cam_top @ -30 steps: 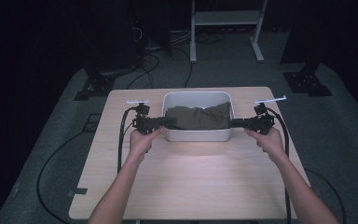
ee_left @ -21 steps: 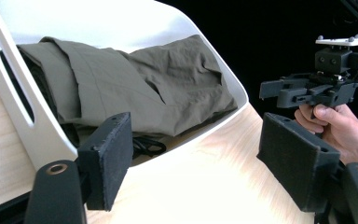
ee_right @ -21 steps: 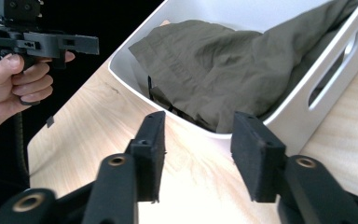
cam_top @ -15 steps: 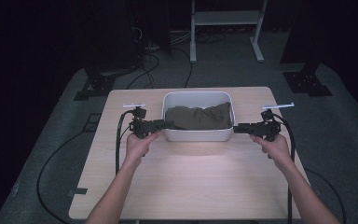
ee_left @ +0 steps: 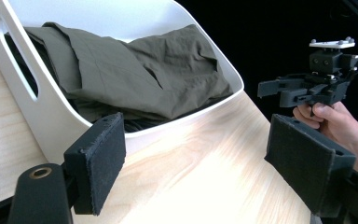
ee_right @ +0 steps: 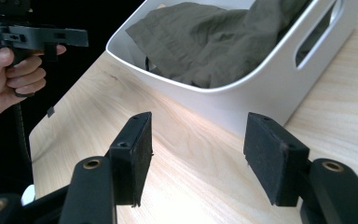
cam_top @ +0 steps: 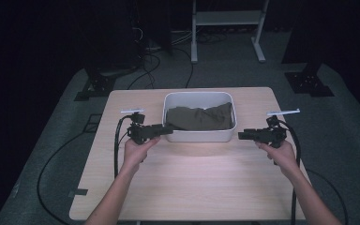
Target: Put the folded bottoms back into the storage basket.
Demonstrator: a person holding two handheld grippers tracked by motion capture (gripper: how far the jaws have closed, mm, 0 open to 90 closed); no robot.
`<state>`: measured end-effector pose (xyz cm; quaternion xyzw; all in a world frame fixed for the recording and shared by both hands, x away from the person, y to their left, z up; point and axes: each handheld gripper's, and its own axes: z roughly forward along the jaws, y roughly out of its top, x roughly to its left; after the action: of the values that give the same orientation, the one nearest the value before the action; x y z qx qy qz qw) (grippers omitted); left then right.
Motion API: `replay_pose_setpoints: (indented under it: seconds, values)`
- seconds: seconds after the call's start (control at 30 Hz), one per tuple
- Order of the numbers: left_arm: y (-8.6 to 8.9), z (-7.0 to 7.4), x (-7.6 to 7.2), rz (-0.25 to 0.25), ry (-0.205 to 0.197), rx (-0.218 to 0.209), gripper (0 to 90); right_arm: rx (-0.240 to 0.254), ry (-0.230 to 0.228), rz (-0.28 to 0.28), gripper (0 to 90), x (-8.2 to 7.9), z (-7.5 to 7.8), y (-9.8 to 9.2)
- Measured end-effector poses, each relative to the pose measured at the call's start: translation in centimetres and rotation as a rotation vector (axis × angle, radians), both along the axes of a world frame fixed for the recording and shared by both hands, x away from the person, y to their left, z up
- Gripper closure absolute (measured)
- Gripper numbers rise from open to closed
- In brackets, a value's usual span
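A white plastic bin point(cam_top: 199, 136) sits toward the far middle of the wooden table point(cam_top: 192, 187), and an olive-green garment point(cam_top: 199, 118) lies crumpled inside it, heaped up to about the rim and slumped against the bin's right wall. The bin has slot handles cut into its short sides, which is likely why the two tools flank it, one at each end: from there either can reach a handle or dip over the rim for the cloth.

The left gripper point(cam_top: 166, 130) hovers just beside the bin's left front corner, its tips close to the wall; whether they touch it cannot be told from above. In the left gripper view its jaws stand wide apart, with nothing between the pads point(ee_left: 100, 170) but bare tabletop and the bin's side ahead.

The right gripper point(cam_top: 242, 136) hangs just off the bin's right front corner, clearly apart from it. Its jaws are likewise spread wide and hold nothing, with the bin's handle slot point(ee_right: 318, 31) ahead and to the right of them.
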<state>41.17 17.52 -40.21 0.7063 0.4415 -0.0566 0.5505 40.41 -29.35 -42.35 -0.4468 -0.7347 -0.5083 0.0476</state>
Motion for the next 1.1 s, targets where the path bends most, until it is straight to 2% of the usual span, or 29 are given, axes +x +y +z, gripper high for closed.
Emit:
replay_pose_setpoints:
  seconds: [0.13, 0.2, 0.3, 0.53, 0.57, 0.67, 0.83, 0.93, 1.03, 1.1]
  values:
    - [0.3, -0.1, -0.4, 0.003, 0.0, -0.004, 18.8, 0.004, 0.011, -0.001, 39.3, -0.3, -0.3, -0.4]
    - [0.4, 0.0, -0.6, -0.006, -0.004, 0.015, 18.3, -0.003, 0.009, 0.0, 38.5, -0.4, -0.4, -0.4]
    - [0.5, -0.1, -0.9, 0.0, -0.007, -0.002, 18.3, -0.004, 0.006, 0.003, 36.8, -0.7, -0.5, -0.5]
    - [1.1, -0.6, -1.5, 0.002, 0.001, 0.0, 18.3, -0.012, 0.019, 0.008, 34.0, -1.3, -1.1, -0.9]
    - [1.1, -0.6, -1.6, 0.004, -0.005, 0.011, 17.9, -0.015, 0.018, 0.008, 33.8, -1.4, -1.1, -0.9]
    - [1.3, -0.7, -1.8, 0.009, -0.007, -0.006, 17.8, -0.016, 0.016, 0.013, 32.7, -1.7, -1.3, -0.9]
    - [1.8, -1.0, -2.2, 0.013, -0.007, -0.006, 17.8, -0.016, 0.012, 0.014, 32.0, -2.1, -1.5, -1.2]
    - [1.9, -1.2, -2.5, 0.005, -0.004, 0.001, 17.7, -0.016, 0.021, 0.011, 30.9, -2.3, -1.7, -1.5]
    - [1.9, -1.5, -2.8, -0.004, 0.005, -0.019, 16.8, -0.009, 0.017, 0.007, 30.7, -2.5, -1.7, -1.7]
    - [1.8, -1.7, -3.1, -0.01, 0.002, -0.012, 16.8, -0.008, 0.018, 0.005, 30.6, -2.7, -1.8, -1.9]
